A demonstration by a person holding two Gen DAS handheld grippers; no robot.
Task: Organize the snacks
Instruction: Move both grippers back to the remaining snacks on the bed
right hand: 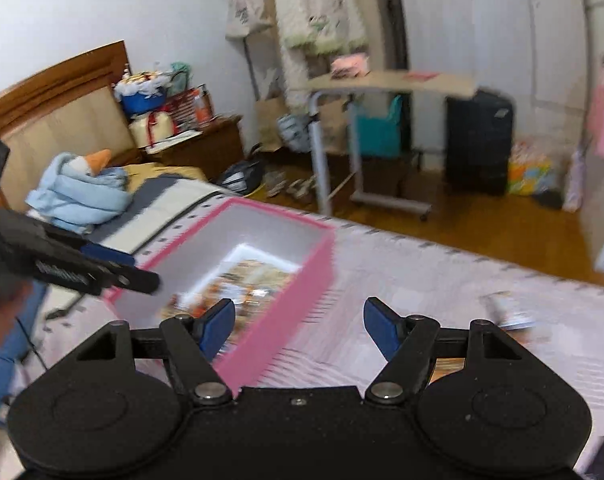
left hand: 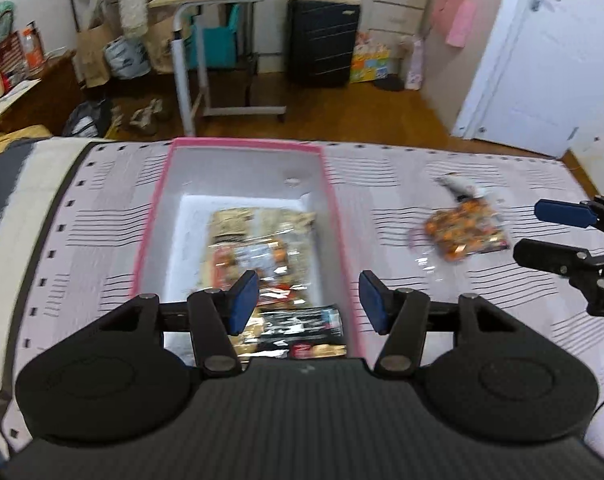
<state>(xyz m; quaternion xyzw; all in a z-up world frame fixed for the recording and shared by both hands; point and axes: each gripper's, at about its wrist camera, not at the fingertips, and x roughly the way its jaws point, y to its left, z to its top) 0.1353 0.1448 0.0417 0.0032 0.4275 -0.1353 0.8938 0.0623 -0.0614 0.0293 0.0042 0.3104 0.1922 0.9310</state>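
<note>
A pink box [left hand: 344, 216] with a white inside lies on the bed and holds several snack packets [left hand: 262, 248]. My left gripper [left hand: 308, 304] is open and empty, just above the box's near end. An orange snack packet [left hand: 464, 234] lies on the bedspread to the right of the box. My right gripper [left hand: 542, 232] shows at the right edge of the left wrist view, open, close to that packet. In the right wrist view my right gripper [right hand: 298, 328] is open and empty, with the pink box [right hand: 298, 292] ahead on the left. The left gripper [right hand: 114, 270] reaches over the box.
The striped bedspread [left hand: 422, 184] covers the bed. A blue blanket [right hand: 82, 196] lies near the headboard. Beyond the bed stand a rolling table [left hand: 230, 0], a black suitcase [left hand: 322, 44] and a white door [left hand: 542, 60]. A small packet [right hand: 510, 312] lies ahead on the right.
</note>
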